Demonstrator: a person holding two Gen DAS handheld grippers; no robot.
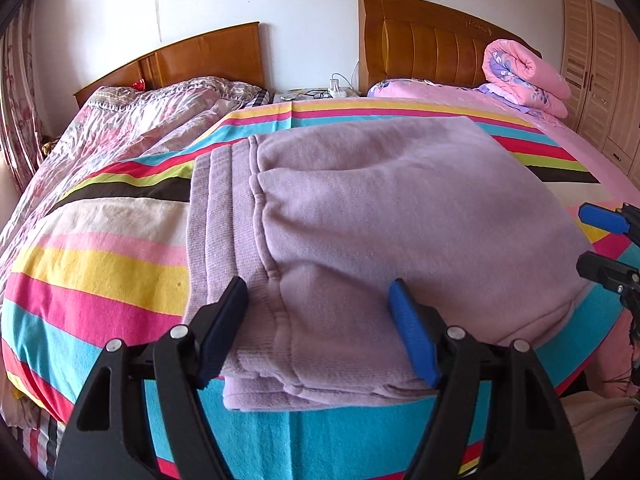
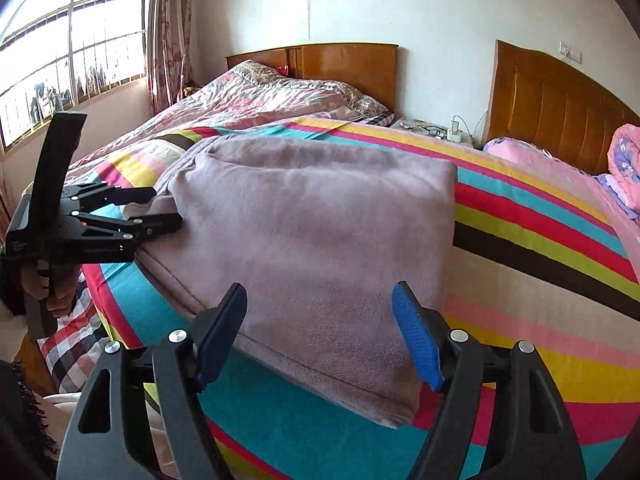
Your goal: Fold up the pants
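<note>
pants (image 1: 400,216): 1 | grippers: 2 | striped sheet (image 1: 100,264): 1 | headboards: 2 | rolled quilt (image 1: 520,76): 1

The lilac pants (image 1: 360,220) lay folded into a thick stack on the striped sheet (image 1: 100,264), waistband to the left. The left gripper (image 1: 320,328) stood with its jaws apart over the near edge of the stack, the cloth between them. At the right edge the right gripper (image 1: 600,240) reached in, jaws apart. A rolled pink quilt (image 1: 524,76) sat by the far headboard (image 1: 432,44).
</note>
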